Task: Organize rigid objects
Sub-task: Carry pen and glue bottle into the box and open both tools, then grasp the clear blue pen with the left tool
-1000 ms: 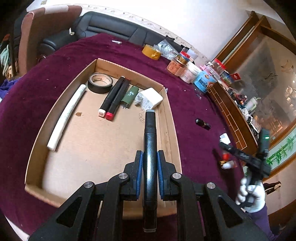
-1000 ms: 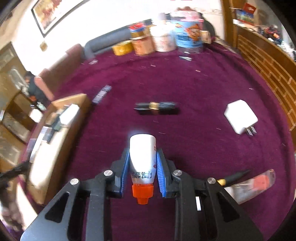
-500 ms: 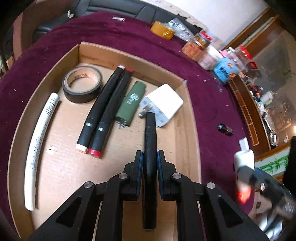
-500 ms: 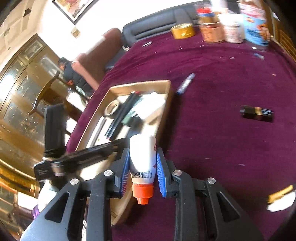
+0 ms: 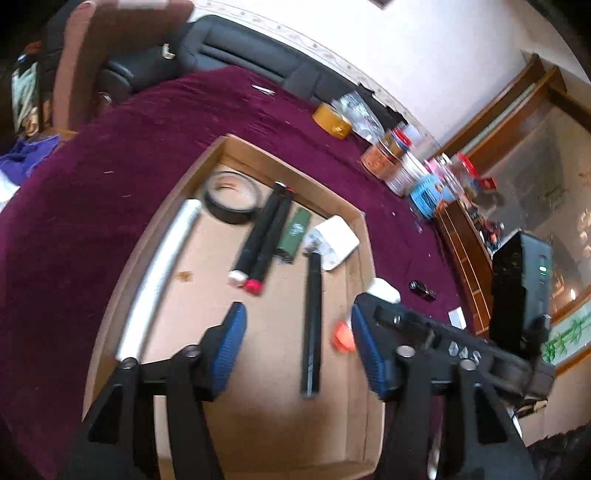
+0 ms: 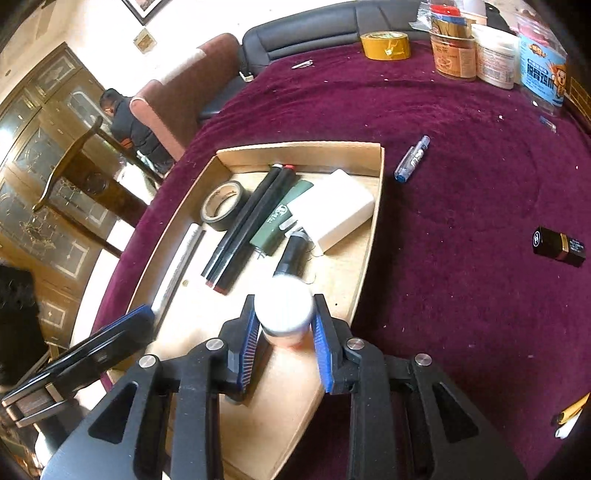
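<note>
A shallow cardboard box (image 5: 364,258) (image 6: 378,177) lies on the purple tablecloth. Inside lie a black tape roll (image 5: 232,201), two black markers (image 5: 266,232), a green lighter (image 5: 295,232), a white charger (image 5: 336,242), a white tube (image 5: 159,273) and a black pen (image 5: 312,321). My left gripper (image 5: 297,343) is open above the box, the pen lying free between its fingers. My right gripper (image 6: 284,332) is shut on a white bottle with an orange cap (image 6: 283,308) over the box's near right part; it also shows in the left wrist view (image 5: 345,334).
On the cloth outside the box lie a blue pen (image 6: 412,158), a black lipstick case (image 6: 559,245) and a yellow tape roll (image 6: 386,45). Jars and tubs (image 6: 476,51) stand at the far edge. A sofa (image 6: 303,33) and chair lie beyond the table.
My left gripper opened and let the black pen drop into the box, then drew back. My right gripper carried the bottle left, from the cloth to over the box.
</note>
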